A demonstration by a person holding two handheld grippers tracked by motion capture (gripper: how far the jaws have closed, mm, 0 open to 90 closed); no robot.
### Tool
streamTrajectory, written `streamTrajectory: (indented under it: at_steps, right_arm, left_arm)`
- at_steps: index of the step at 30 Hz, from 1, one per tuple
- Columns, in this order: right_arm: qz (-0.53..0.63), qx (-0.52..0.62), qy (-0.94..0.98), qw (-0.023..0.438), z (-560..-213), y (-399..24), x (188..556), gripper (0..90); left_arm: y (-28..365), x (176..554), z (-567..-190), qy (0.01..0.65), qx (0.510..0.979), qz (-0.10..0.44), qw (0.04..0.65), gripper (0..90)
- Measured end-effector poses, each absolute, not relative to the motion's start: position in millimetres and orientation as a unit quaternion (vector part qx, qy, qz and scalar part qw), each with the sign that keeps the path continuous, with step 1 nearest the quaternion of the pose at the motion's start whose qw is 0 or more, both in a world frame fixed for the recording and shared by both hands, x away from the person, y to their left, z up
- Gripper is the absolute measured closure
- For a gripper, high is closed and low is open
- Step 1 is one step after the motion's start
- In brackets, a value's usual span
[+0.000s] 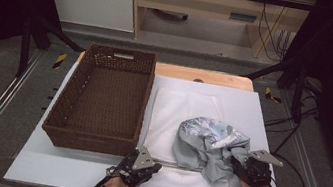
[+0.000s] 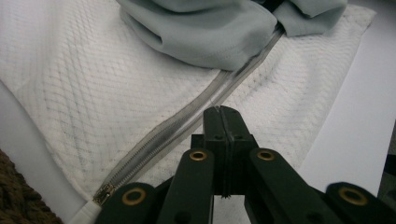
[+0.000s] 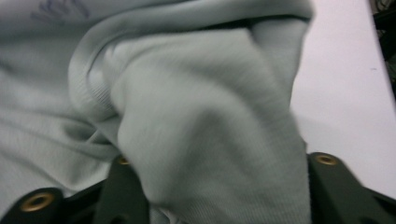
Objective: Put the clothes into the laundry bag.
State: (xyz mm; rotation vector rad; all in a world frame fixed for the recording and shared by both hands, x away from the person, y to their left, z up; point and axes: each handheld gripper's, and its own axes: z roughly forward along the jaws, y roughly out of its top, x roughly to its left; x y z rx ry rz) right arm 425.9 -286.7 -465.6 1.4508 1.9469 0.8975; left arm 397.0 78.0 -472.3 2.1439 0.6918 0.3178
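The left tool (image 2: 223,113), held in a hand at the near edge of the desk (image 1: 76,170), has its two black jaws clenched together. In the left gripper view they press together right at a grey zipper (image 2: 187,120); whether they pinch its tape cannot be told. The zipper runs diagonally across a white textured cloth (image 2: 84,93), from a metal pull at the cloth's near corner up into a crumpled pale grey-green garment (image 2: 205,32).

The right tool (image 1: 243,165) sits at the garment's right edge, near the front right of the desk. In the right gripper view a thick fold of the grey-green fabric bulges up between its jaws, which stand partly apart around it; whether the pads actually press on the fabric cannot be told.

From above, the garment (image 1: 207,143), with a printed patch on top, lies bunched on the white cloth (image 1: 177,110) in the middle of the desk. A brown wicker basket (image 1: 91,137) stands just left of the cloth.
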Motion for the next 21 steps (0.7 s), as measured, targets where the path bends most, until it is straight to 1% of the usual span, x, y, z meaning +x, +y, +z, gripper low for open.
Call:
streamTrajectory:
  at_steps: [1, 2, 4, 5, 6, 8, 9, 11, 13, 14, 15, 16, 17, 18, 19, 20, 21]
  right_arm:
    - [0.337, 0.542, 0.719, 0.276, -462.4, -287.3, 424.1, 46.1]
    - [0.337, 0.542, 0.719, 0.276, -462.4, -287.3, 424.1, 46.1]
    - [0.349, 0.533, 0.71, 0.301, -443.0, -287.2, 414.3, 34.4]
    - [0.349, 0.533, 0.71, 0.301, -443.0, -287.2, 414.3, 34.4]
    - [0.368, 0.521, 0.704, 0.312, -428.9, -283.8, 406.5, 31.1]
    - [0.39, 0.503, 0.701, 0.322, -416.5, -275.3, 399.4, 27.9]
    - [0.398, 0.495, 0.703, 0.32, -412.8, -270.7, 397.6, 26.7]
    - [0.421, 0.468, 0.719, 0.295, -407.6, -253.4, 396.5, 24.3]
    - [0.433, 0.448, 0.737, 0.263, -411.6, -237.3, 400.2, 22.7]
    - [0.433, 0.448, 0.737, 0.263, -411.6, -237.3, 400.2, 22.7]
    - [0.425, 0.439, 0.757, 0.229, -427.3, -218.2, 411.4, 20.9]
    - [0.413, 0.439, 0.766, 0.223, -436.2, -210.9, 416.6, 20.6]
    - [0.413, 0.439, 0.766, 0.223, -436.2, -210.9, 416.6, 20.6]
    - [0.389, 0.443, 0.778, 0.216, -453.0, -199.3, 425.9, 20.1]
    - [0.389, 0.443, 0.778, 0.216, -453.0, -199.3, 425.9, 20.1]
    - [0.37, 0.459, 0.781, 0.207, -465.3, -190.4, 432.6, 19.8]
    - [0.364, 0.46, 0.783, 0.206, -469.1, -188.1, 435.0, 19.2]
  left_arm:
    - [78.0, 397.0, -472.3, 0.276, 0.855, 0.127, 0.42, 89.1]
    - [77.9, 397.9, -473.2, 0.276, 0.857, 0.125, 0.416, 89.1]
    - [77.4, 399.5, -474.6, 0.283, 0.86, 0.117, 0.409, 89.1]
    - [77.4, 399.5, -474.6, 0.283, 0.86, 0.117, 0.409, 89.2]
    - [76.4, 399.1, -474.7, 0.285, 0.863, 0.115, 0.401, 89.2]
    - [75.0, 397.6, -474.9, 0.283, 0.867, 0.12, 0.393, 89.1]
    - [74.0, 396.8, -475.2, 0.283, 0.867, 0.124, 0.39, 89.1]
    - [73.4, 396.4, -475.4, 0.284, 0.867, 0.125, 0.389, 89.1]
    - [72.4, 396.4, -476.2, 0.287, 0.867, 0.125, 0.388, 89.1]
    - [71.7, 396.4, -476.7, 0.289, 0.866, 0.125, 0.388, 89.1]
    - [71.0, 396.4, -477.0, 0.287, 0.867, 0.125, 0.388, 89.1]
    - [71.0, 396.4, -477.0, 0.287, 0.867, 0.125, 0.388, 89.1]
    - [70.8, 396.0, -477.1, 0.286, 0.867, 0.127, 0.388, 89.1]
    - [70.4, 395.9, -477.2, 0.286, 0.867, 0.129, 0.387, 89.1]
    - [70.4, 395.9, -477.2, 0.286, 0.867, 0.129, 0.387, 89.1]
    - [70.0, 396.7, -478.3, 0.287, 0.868, 0.128, 0.384, 89.1]
    - [69.9, 397.1, -479.2, 0.287, 0.869, 0.13, 0.381, 89.1]
